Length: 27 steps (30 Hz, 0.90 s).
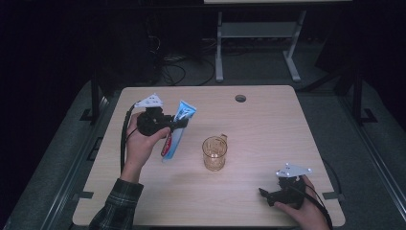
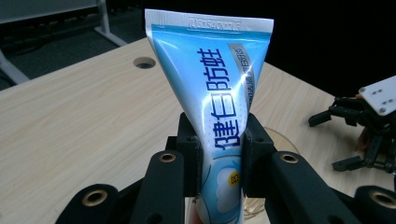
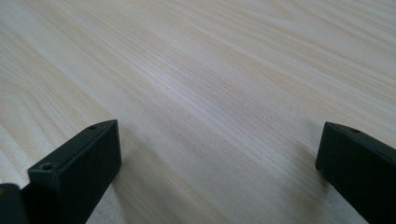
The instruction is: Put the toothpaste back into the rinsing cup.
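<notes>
The wooden counter [image 1: 268, 139] carries little: an amber glass mug [image 1: 214, 153] stands upright near its middle, handle toward the far side, and it looks empty. To the left of the mug, the toothpaste tube [image 1: 175, 134] is already off the counter, held in the air with its crimped flat end up and far and its red-banded cap end pointing down and near. The left gripper [image 1: 178, 124] pinches the tube across its middle; in the left gripper view the pads press in on both sides of the blue printed body [image 2: 219, 107]. So the pick-up seems done. What is left, by my reading, is to carry the tube right, over the mug, and lower it cap-first inside. The right gripper [image 1: 266, 195] rests at the near right corner, well apart from the mug, its jaws spread wide with only bare wood between them.
</notes>
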Available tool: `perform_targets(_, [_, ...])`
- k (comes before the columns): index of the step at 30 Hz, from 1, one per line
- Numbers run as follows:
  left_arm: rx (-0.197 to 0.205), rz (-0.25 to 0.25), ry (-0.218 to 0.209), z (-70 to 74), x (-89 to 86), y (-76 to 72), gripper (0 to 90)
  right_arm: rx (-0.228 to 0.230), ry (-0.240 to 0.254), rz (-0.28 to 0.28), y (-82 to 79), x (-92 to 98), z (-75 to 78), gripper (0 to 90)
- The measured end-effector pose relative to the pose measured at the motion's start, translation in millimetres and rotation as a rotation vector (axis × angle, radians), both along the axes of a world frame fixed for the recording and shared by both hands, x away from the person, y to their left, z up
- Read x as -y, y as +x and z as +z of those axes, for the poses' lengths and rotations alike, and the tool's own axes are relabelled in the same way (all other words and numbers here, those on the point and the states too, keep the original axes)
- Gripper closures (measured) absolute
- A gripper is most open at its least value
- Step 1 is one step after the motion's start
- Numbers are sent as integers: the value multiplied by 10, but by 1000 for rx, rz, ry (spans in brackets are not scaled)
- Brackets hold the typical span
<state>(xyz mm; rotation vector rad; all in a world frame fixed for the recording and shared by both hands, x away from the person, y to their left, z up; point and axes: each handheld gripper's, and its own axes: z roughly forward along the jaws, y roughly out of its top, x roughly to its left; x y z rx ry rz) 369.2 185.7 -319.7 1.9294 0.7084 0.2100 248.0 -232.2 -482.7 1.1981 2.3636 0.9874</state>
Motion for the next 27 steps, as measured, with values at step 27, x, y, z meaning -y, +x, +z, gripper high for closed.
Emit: perform_targets(27, [63,-92,-39,383,362,21,730,-1,1,0,-1,-1,1,0])
